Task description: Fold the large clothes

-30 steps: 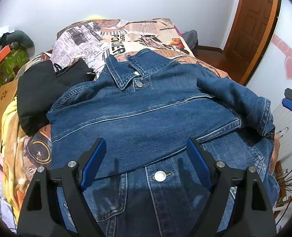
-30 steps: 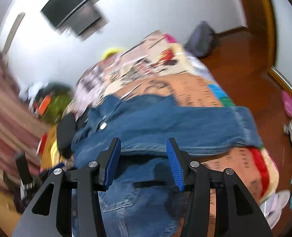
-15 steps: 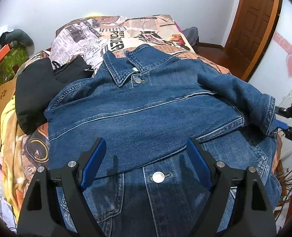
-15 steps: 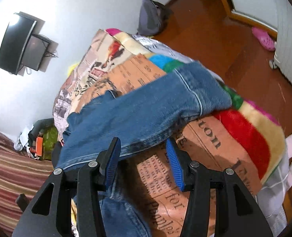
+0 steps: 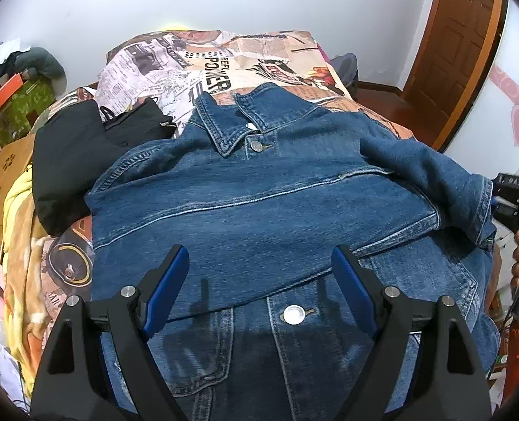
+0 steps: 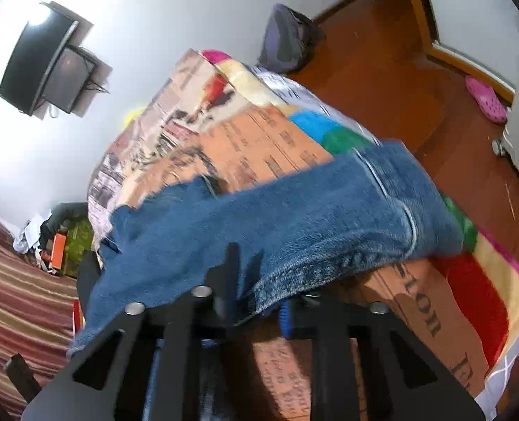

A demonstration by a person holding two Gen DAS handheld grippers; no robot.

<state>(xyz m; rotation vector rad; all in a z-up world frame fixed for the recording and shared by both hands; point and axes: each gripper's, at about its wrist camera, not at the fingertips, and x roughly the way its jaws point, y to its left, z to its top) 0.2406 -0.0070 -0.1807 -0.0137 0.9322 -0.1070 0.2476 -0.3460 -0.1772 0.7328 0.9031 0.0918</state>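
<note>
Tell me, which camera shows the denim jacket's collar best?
The left wrist view: the denim jacket lies spread there, its collar and top button sharp. The right wrist view shows only one blurred sleeve, no collar.

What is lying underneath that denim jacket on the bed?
Under the denim jacket lies a newspaper-print blanket, showing around its collar and sleeve. At one side a black garment sits beside it. What the blanket looks like directly beneath the jacket is covered.

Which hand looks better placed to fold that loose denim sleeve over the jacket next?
The right. The right gripper is closing on the sleeve near its edge, denim between its jaws. The left gripper hovers open above the denim jacket, gripping nothing, far from that sleeve.
</note>
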